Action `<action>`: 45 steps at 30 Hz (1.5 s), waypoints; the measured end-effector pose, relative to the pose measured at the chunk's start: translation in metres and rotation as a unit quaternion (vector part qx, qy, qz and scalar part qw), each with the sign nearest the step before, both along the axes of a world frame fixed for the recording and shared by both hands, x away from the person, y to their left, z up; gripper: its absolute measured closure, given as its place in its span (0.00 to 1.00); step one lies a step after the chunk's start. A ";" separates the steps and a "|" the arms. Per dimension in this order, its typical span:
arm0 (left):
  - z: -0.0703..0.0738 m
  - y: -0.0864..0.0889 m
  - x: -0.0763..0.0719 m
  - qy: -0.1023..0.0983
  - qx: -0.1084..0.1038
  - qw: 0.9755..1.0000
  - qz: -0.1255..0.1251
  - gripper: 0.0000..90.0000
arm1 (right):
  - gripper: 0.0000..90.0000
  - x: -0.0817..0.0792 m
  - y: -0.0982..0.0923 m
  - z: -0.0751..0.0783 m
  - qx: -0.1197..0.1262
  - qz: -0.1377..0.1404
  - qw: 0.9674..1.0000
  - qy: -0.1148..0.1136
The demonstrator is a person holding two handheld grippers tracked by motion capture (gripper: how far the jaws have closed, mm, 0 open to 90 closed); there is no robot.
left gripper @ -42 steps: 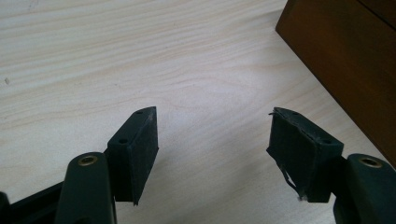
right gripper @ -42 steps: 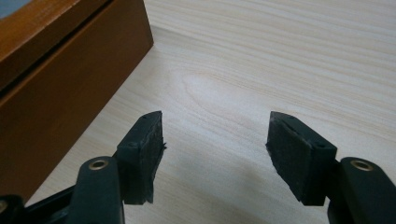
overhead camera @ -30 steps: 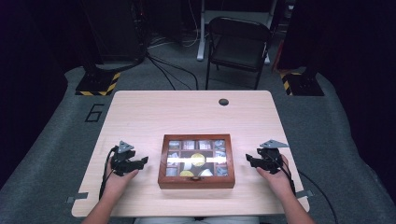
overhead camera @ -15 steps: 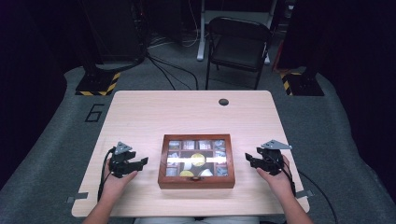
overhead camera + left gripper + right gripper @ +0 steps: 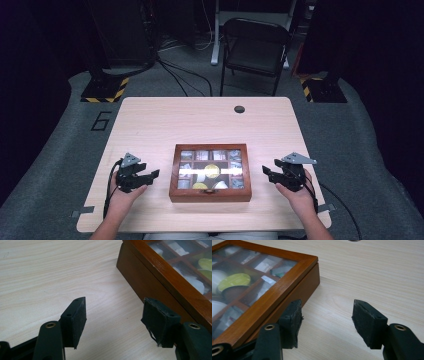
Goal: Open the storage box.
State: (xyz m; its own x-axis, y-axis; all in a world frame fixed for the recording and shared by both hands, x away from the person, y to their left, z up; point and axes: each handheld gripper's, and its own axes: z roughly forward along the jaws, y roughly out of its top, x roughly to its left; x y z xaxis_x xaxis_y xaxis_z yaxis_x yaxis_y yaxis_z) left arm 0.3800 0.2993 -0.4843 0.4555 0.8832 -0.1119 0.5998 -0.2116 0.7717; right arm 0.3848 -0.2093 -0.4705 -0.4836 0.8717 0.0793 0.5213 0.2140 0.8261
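Since the earlier frame the right gripper (image 5: 268, 173) sits slightly higher beside the box; the left gripper (image 5: 151, 175) holds the same place on the table (image 5: 200, 120). The left jaws have been closing a little over the last second, with nothing between them; the last half second brings no real change. The right jaws have narrowed slightly in the last half second, also on nothing.

Left gripper (image 5: 115, 320): jaws parted, pads clear of any object, bare tabletop showing in the gap. Its right pad stands just beside the box wall; whether it touches cannot be told.

Right gripper (image 5: 325, 322): jaws parted, empty. Its left pad lies close against the side of the box; contact cannot be confirmed. Bare table shows between the pads.

Wooden box (image 5: 210, 192): reddish-brown, closed, lid a glass pane divided by wooden bars into small compartments. It rests flat on the near middle of the table, between the two grippers. Through the glass, packets and round capsules are visible, one capsule (image 5: 234, 280) with a yellow-green top. A bright reflection crosses the lid in the high view.
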 end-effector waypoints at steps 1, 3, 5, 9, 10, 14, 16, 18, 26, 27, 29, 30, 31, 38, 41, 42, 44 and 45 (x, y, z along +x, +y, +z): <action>0.001 -0.001 -0.001 0.000 0.001 1.000 -0.003 0.40 | 0.45 -0.002 0.001 0.001 0.003 0.001 1.000 -0.003; 0.002 -0.002 -0.003 0.000 0.001 1.000 -0.005 0.40 | 0.45 -0.006 0.002 0.002 0.006 0.003 1.000 -0.006; 0.004 -0.004 -0.005 -0.004 -0.001 1.000 -0.007 0.40 | 0.45 -0.010 0.004 0.004 0.012 0.005 1.000 -0.009; 0.006 -0.006 -0.009 -0.005 -0.003 1.000 -0.013 0.40 | 0.45 -0.018 0.007 0.006 0.009 0.019 1.000 -0.015; 0.006 -0.007 -0.010 -0.007 -0.004 1.000 -0.012 0.40 | 0.45 -0.020 0.008 0.007 0.007 0.023 1.000 -0.018; 0.007 -0.009 -0.015 -0.006 -0.004 1.000 -0.014 0.41 | 0.45 -0.026 0.011 0.008 0.012 0.026 0.999 -0.018; 0.009 -0.010 -0.019 -0.008 -0.008 1.000 -0.016 0.41 | 0.45 -0.031 0.014 0.008 0.012 0.039 0.999 -0.017; 0.010 -0.011 -0.022 -0.009 -0.013 1.000 -0.017 0.41 | 0.45 -0.034 0.016 0.009 0.011 0.043 0.999 -0.016; 0.012 -0.014 -0.030 -0.010 -0.012 1.000 -0.027 0.42 | 0.46 -0.042 0.022 0.010 0.006 0.060 0.998 -0.016; 0.012 -0.015 -0.031 -0.011 -0.012 0.999 -0.028 0.42 | 0.46 -0.044 0.024 0.010 0.004 0.063 0.998 -0.017; 0.013 -0.017 -0.034 -0.014 -0.013 0.999 -0.028 0.42 | 0.46 -0.046 0.026 0.010 0.006 0.068 0.998 -0.017; 0.013 -0.017 -0.034 -0.014 -0.013 0.999 -0.028 0.42 | 0.46 -0.046 0.026 0.010 0.006 0.068 0.998 -0.017; 0.014 -0.017 -0.035 -0.014 -0.012 0.999 -0.030 0.42 | 0.46 -0.048 0.027 0.010 0.004 0.073 0.997 -0.016; 0.016 -0.022 -0.044 -0.017 -0.017 0.999 -0.039 0.42 | 0.47 -0.055 0.033 0.010 0.001 0.087 0.996 -0.012; 0.017 -0.026 -0.049 -0.021 -0.015 0.998 -0.049 0.43 | 0.47 -0.057 0.037 0.010 -0.001 0.098 0.995 -0.012; 0.017 -0.026 -0.049 -0.021 -0.015 0.998 -0.049 0.43 | 0.47 -0.057 0.037 0.010 -0.001 0.098 0.995 -0.012; 0.018 -0.028 -0.052 -0.023 -0.016 0.998 -0.053 0.43 | 0.47 -0.058 0.040 0.010 -0.004 0.103 0.995 -0.011; 0.018 -0.028 -0.052 -0.023 -0.016 0.998 -0.053 0.43 | 0.47 -0.058 0.040 0.010 -0.004 0.103 0.995 -0.011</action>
